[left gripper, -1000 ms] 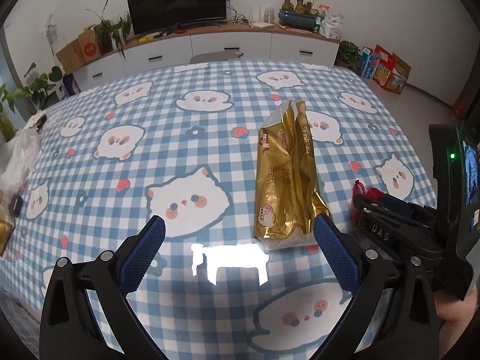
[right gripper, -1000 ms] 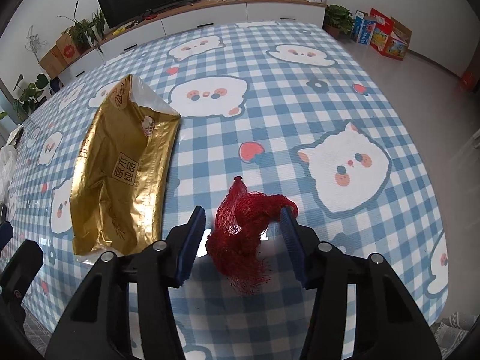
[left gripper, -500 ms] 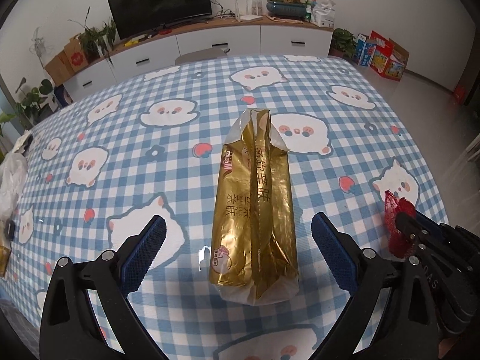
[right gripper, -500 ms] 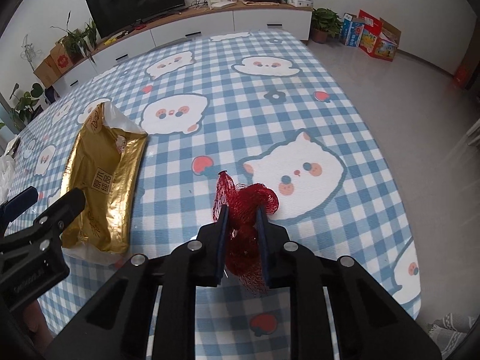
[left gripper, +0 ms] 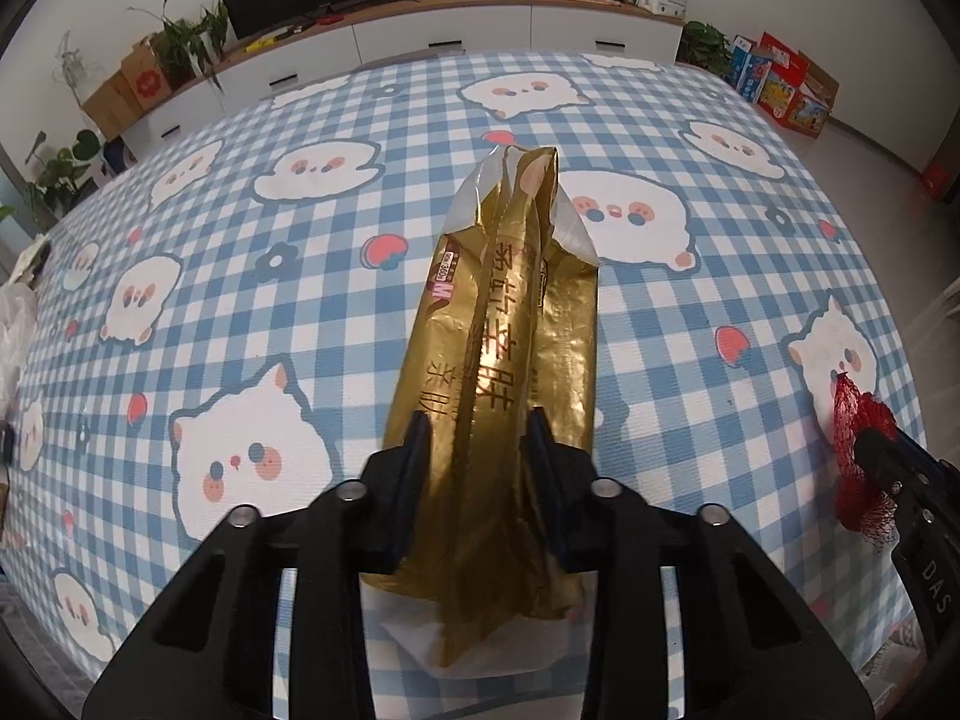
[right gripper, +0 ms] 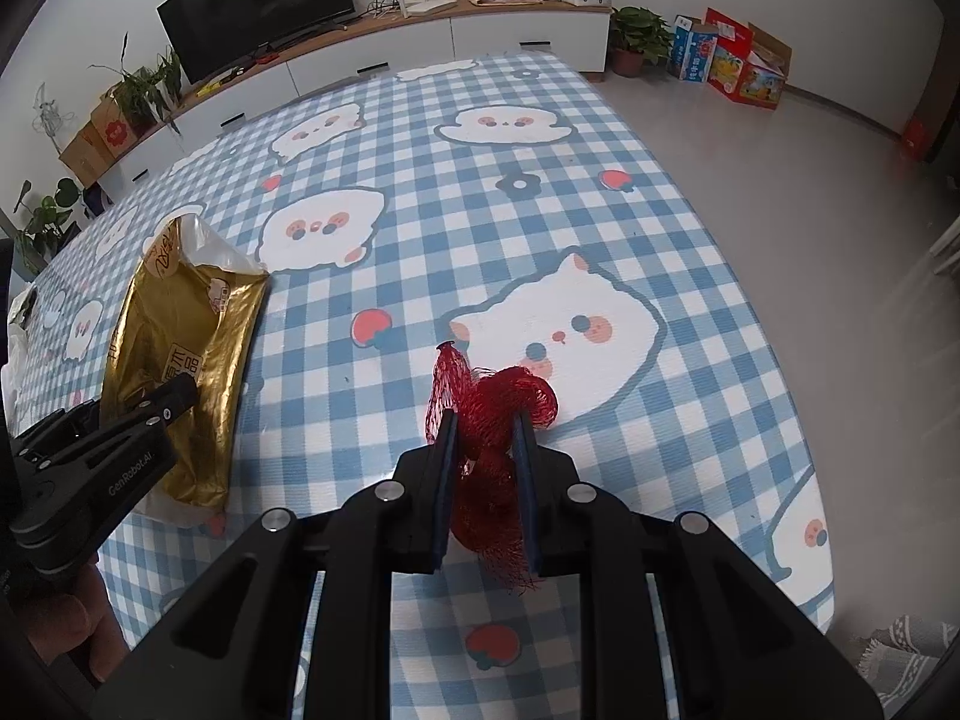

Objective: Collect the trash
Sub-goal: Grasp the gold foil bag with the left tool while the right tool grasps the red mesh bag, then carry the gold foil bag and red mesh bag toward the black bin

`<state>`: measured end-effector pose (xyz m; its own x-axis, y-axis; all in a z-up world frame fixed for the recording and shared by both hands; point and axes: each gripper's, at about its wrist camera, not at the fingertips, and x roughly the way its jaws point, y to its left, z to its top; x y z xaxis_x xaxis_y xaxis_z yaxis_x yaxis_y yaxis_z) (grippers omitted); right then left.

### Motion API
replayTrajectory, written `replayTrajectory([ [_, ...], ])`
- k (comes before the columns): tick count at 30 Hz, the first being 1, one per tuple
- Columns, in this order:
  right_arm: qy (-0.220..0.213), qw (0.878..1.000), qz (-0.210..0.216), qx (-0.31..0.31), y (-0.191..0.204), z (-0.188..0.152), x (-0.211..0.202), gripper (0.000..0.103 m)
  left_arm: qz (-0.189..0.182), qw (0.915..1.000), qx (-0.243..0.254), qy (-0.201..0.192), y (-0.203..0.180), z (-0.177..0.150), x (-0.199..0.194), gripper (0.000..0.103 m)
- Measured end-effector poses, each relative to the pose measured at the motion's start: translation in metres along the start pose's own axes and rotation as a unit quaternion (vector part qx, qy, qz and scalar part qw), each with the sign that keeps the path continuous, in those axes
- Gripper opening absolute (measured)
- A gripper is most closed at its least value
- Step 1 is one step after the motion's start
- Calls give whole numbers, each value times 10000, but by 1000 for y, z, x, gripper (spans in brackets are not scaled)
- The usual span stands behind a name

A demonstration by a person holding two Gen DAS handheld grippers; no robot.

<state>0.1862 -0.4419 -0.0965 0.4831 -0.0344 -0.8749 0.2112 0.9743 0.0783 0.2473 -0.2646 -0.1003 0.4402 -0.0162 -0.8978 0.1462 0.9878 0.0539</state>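
Observation:
A long gold foil bag (left gripper: 504, 324) lies on the blue checked tablecloth (left gripper: 240, 240), its torn mouth pointing away. My left gripper (left gripper: 477, 426) straddles the bag's near end; its jaws are closing and the pads press into the foil from both sides. In the right wrist view the same gold bag (right gripper: 180, 348) shows at the left with the left gripper (right gripper: 174, 396) on it. My right gripper (right gripper: 485, 420) is shut on a bunched red mesh net (right gripper: 504, 396), which hangs out below the pads. That red net (left gripper: 858, 438) also appears at the right of the left wrist view.
A white plastic bag (left gripper: 12, 324) sits at the table's left edge. The table's right edge drops to bare floor (right gripper: 780, 180). A white TV cabinet (left gripper: 444, 30) with plants runs along the back wall, and coloured boxes (right gripper: 732, 60) stand on the floor.
The left gripper came down over the gold bag and its wide jaws closed onto it. The right gripper closed on the red net and lifted it slightly.

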Motion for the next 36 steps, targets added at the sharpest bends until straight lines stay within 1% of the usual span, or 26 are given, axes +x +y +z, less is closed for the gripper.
replayTrajectory([
  [1, -2, 10000, 2, -5, 1, 0, 0, 17, -37, 10000, 32, 19, -1, -2, 0, 9],
  [4, -17, 10000, 7, -20, 2, 0, -2, 17, -46, 9999, 122, -5, -5, -6, -3, 4],
  [6, -28, 10000, 10, -14, 2, -1, -3, 17, -61, 9998, 159, -49, -7, -10, -7, 3],
  [9, -38, 10000, 8, -7, 2, -1, -5, 17, -42, 9997, 199, -143, -8, -14, -15, 2],
  [20, -173, 9998, 13, -109, 17, -11, -28, 17, -211, 9991, 140, -344, 2, -29, -51, 2],
  [28, -298, 9993, 108, -179, 32, -23, -49, 17, -257, 9987, 70, -425, 13, -42, -75, 2],
  [36, -480, 9983, 93, -330, 44, -34, -73, 17, -269, 9985, 39, -485, 23, -61, -95, 2],
])
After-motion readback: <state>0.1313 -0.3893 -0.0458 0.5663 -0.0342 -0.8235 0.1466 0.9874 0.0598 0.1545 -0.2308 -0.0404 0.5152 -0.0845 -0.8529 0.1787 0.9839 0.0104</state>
